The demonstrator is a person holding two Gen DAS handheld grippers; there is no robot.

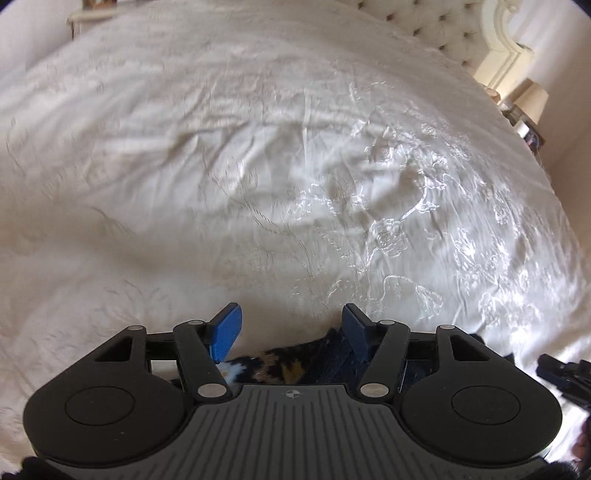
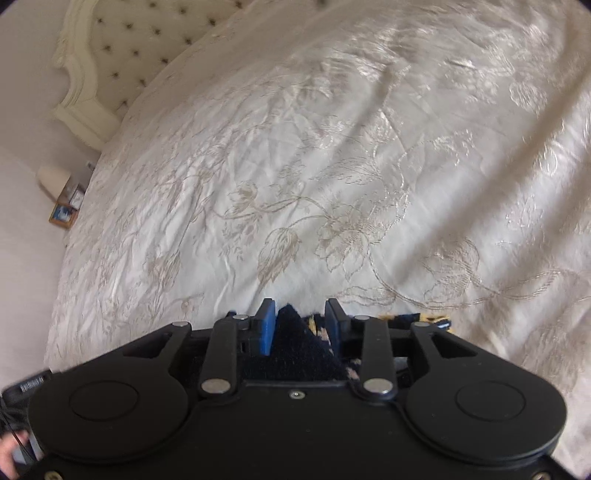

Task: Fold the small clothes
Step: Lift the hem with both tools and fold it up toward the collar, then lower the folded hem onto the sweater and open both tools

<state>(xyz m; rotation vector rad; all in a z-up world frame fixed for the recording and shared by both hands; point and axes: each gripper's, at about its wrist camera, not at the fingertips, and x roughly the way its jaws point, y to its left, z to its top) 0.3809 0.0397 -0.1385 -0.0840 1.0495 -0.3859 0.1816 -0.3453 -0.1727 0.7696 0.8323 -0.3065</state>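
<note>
Left wrist view gives us the bedspread (image 1: 295, 166) first: a wide cream cover with embroidered flowers that fills nearly everything, running far toward a tufted headboard (image 1: 436, 33) at the far right. We judge the bed serves as the folding surface, being broad and flat enough to lay a garment out.

Next in size is the garment (image 1: 280, 363), a dark knitted piece with yellow, brown and white patterning. It lies at the near edge of the cover, mostly hidden beneath our two tools, so we cannot tell its full shape or how far it is folded.

Our left gripper (image 1: 291, 332) points down over it with its blue pads well apart, and the cloth lies below the gap, not pinched. In the right wrist view our right gripper (image 2: 300, 325) also has its pads apart, with a dark peak of the fabric (image 2: 295, 343) standing up between them; it seems to touch the left pad, though we see no squeeze. We judge both tools have let go of the cloth so that it rests on the bed.
</note>
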